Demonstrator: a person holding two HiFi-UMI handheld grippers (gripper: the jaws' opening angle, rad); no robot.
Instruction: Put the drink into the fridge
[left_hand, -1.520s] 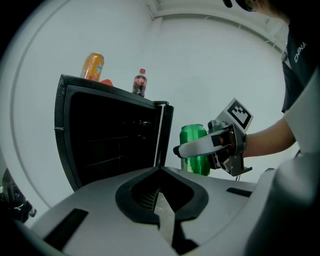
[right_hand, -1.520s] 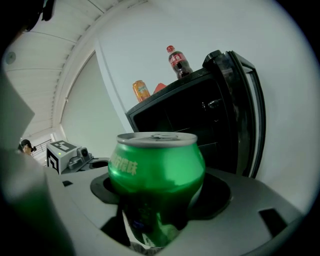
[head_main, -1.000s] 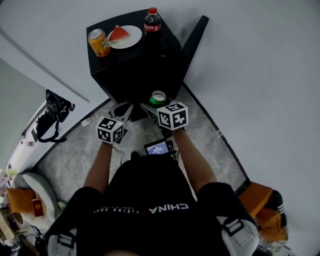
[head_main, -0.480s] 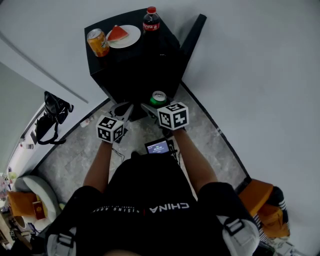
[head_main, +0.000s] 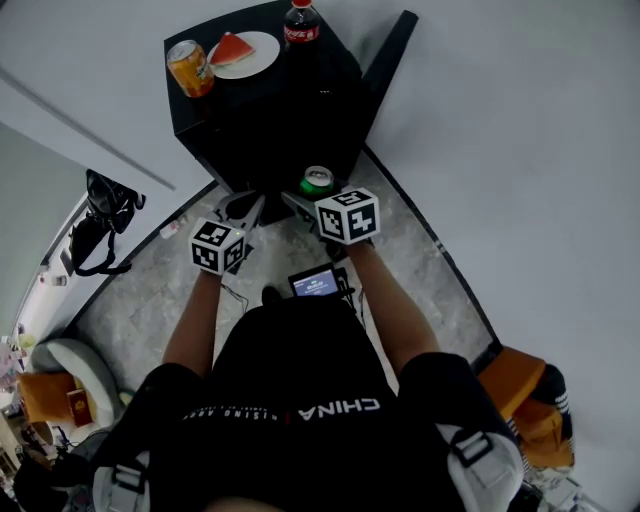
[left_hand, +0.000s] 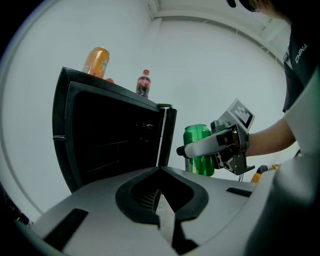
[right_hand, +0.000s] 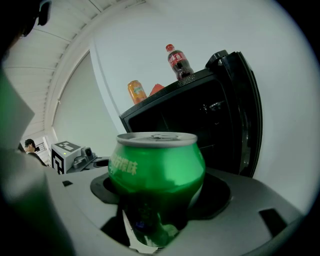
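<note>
A green drink can (head_main: 317, 180) (right_hand: 157, 165) stands upright between the jaws of my right gripper (head_main: 308, 197) (right_hand: 157, 192), which is shut on it. From the left gripper view, that can (left_hand: 201, 150) hangs just right of the fridge door's edge. The black fridge (head_main: 260, 120) (left_hand: 115, 145) (right_hand: 200, 125) is right ahead, its door (head_main: 385, 60) (right_hand: 245, 115) swung open on the right and the inside dark. My left gripper (head_main: 245, 207) (left_hand: 160, 172) is beside the right one, shut and holding nothing, pointing at the fridge opening.
On the fridge top stand an orange can (head_main: 188, 67), a plate with a watermelon slice (head_main: 240, 50) and a cola bottle (head_main: 300, 25). A black bag (head_main: 100, 215) lies on the floor at left, orange gear (head_main: 520, 390) at right. White walls flank the fridge.
The head view has shifted a little toward the fridge. Both grippers and the green can keep much the same place before the open fridge.
</note>
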